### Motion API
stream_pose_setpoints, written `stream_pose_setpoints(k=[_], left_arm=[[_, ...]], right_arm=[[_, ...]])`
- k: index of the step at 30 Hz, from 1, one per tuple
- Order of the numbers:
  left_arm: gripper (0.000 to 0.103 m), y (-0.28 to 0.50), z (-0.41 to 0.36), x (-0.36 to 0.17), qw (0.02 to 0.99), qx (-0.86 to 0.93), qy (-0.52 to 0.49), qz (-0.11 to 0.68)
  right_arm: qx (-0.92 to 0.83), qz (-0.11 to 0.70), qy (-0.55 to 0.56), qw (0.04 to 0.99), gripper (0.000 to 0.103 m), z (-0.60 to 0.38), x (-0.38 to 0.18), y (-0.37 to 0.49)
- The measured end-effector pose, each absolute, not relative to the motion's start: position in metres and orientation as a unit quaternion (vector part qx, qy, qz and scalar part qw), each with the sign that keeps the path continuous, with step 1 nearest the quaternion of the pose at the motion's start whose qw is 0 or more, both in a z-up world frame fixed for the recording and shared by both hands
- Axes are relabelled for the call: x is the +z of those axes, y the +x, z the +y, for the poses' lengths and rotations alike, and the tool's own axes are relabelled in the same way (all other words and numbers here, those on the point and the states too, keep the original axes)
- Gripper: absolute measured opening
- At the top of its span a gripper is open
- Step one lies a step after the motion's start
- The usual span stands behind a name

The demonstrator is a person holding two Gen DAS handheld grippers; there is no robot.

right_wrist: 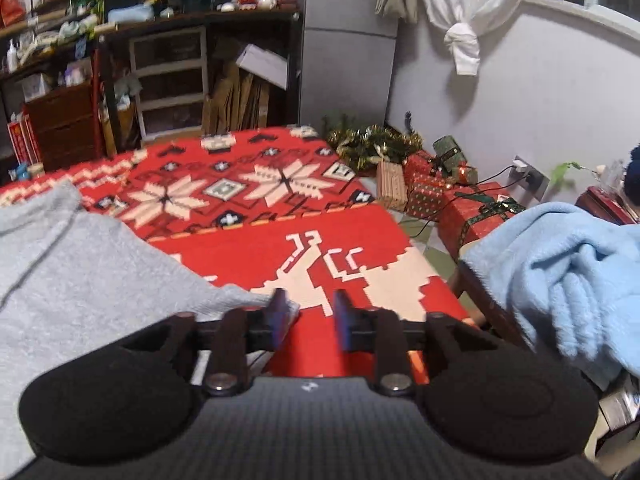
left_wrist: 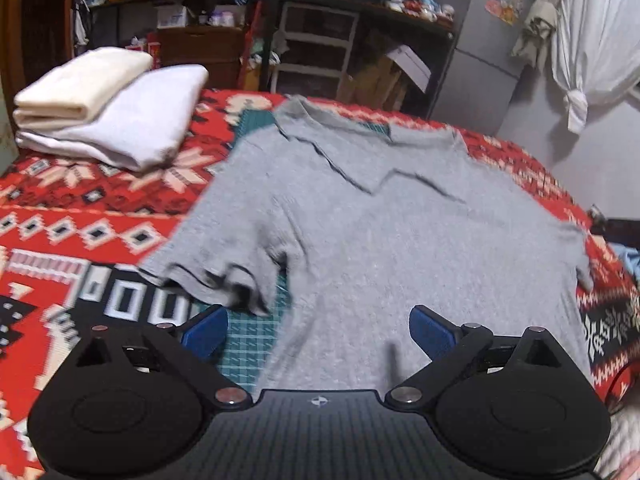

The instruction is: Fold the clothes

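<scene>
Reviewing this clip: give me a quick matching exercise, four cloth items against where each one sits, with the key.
Items:
1. grey T-shirt
2. cream folded cloth
3. white folded cloth
4. light blue fleece

Places:
A. beyond the right-hand edge of the red patterned blanket
B. top of the folded stack
C. spread flat on the red patterned blanket, in front of the left gripper
D. bottom of the folded stack

Pairs: 1-C, 2-B, 3-D, 4-A

Plenty of open red blanket [right_wrist: 256, 256] right of the grey shirt [left_wrist: 360, 220] for me; folded stack [left_wrist: 108, 112] blocks far-left, blue fleece [right_wrist: 560, 280] crowds the right edge.
</scene>
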State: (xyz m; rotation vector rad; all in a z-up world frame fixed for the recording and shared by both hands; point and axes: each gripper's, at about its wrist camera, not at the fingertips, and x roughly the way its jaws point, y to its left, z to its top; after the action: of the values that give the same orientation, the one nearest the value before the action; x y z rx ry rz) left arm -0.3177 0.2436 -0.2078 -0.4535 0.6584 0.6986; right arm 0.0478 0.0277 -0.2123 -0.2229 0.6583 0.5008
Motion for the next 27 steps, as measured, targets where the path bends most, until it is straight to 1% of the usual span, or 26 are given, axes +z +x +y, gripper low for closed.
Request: stream_pose_setpoints(k=[1, 3, 4, 6, 7, 8, 9, 11, 12, 15, 17, 19, 21, 22, 26, 27], left_arm=[[0.098, -0.322, 0.245, -0.205, 0.863, 0.337, -0.213, 0.309], [0.098, -0.332, 0.246, -0.200, 0.864, 0.345, -0.208, 0.302], [0.098, -0.337, 0.248, -0.199, 0.863, 0.351, -0.205, 0.300], [0.099, -0.347, 0.251, -0.199, 0.859, 0.365, -0.205, 0.294], [0.099, -0.352, 0.252, -0.199, 0.856, 0.375, -0.205, 0.291], [0.099, -0.357, 0.253, -0.200, 0.852, 0.386, -0.203, 0.288], [0.099, -0.362, 0.254, -0.201, 0.849, 0.397, -0.199, 0.286], [0.099, -0.373, 0.258, -0.202, 0.842, 0.415, -0.202, 0.280], [0.098, -0.379, 0.262, -0.203, 0.839, 0.420, -0.209, 0.275], [0.087, -0.394, 0.274, -0.202, 0.833, 0.425, -0.248, 0.254], [0.073, -0.400, 0.283, -0.201, 0.829, 0.428, -0.264, 0.246], [0.067, -0.403, 0.292, -0.200, 0.827, 0.428, -0.270, 0.244], [0.059, -0.404, 0.301, -0.198, 0.829, 0.425, -0.272, 0.241], [0.053, -0.403, 0.306, -0.198, 0.830, 0.425, -0.270, 0.242], [0.038, -0.393, 0.322, -0.203, 0.833, 0.418, -0.262, 0.251], [0.036, -0.388, 0.324, -0.205, 0.835, 0.414, -0.257, 0.257]], right_arm=[[0.247, 0.316, -0.103, 0.910, 0.039, 0.025, -0.207, 0.041], [0.261, 0.308, -0.094, 0.910, 0.052, 0.020, -0.196, 0.019], [0.271, 0.305, -0.095, 0.908, 0.057, 0.021, -0.192, 0.007], [0.294, 0.303, -0.102, 0.901, 0.077, 0.023, -0.187, -0.019], [0.305, 0.299, -0.106, 0.898, 0.083, 0.025, -0.185, -0.032], [0.315, 0.291, -0.113, 0.896, 0.093, 0.028, -0.184, -0.047], [0.324, 0.283, -0.119, 0.895, 0.099, 0.031, -0.183, -0.061], [0.346, 0.271, -0.126, 0.889, 0.102, 0.037, -0.183, -0.088], [0.358, 0.269, -0.126, 0.885, 0.102, 0.041, -0.183, -0.101], [0.378, 0.274, -0.123, 0.876, 0.102, 0.050, -0.190, -0.135], [0.384, 0.281, -0.121, 0.871, 0.102, 0.055, -0.198, -0.154], [0.390, 0.284, -0.121, 0.868, 0.102, 0.058, -0.208, -0.169], [0.392, 0.267, -0.123, 0.872, 0.102, 0.058, -0.216, -0.182], [0.393, 0.263, -0.126, 0.872, 0.102, 0.058, -0.220, -0.186], [0.393, 0.295, -0.134, 0.861, 0.101, 0.058, -0.237, -0.187], [0.390, 0.301, -0.131, 0.860, 0.101, 0.058, -0.240, -0.188]])
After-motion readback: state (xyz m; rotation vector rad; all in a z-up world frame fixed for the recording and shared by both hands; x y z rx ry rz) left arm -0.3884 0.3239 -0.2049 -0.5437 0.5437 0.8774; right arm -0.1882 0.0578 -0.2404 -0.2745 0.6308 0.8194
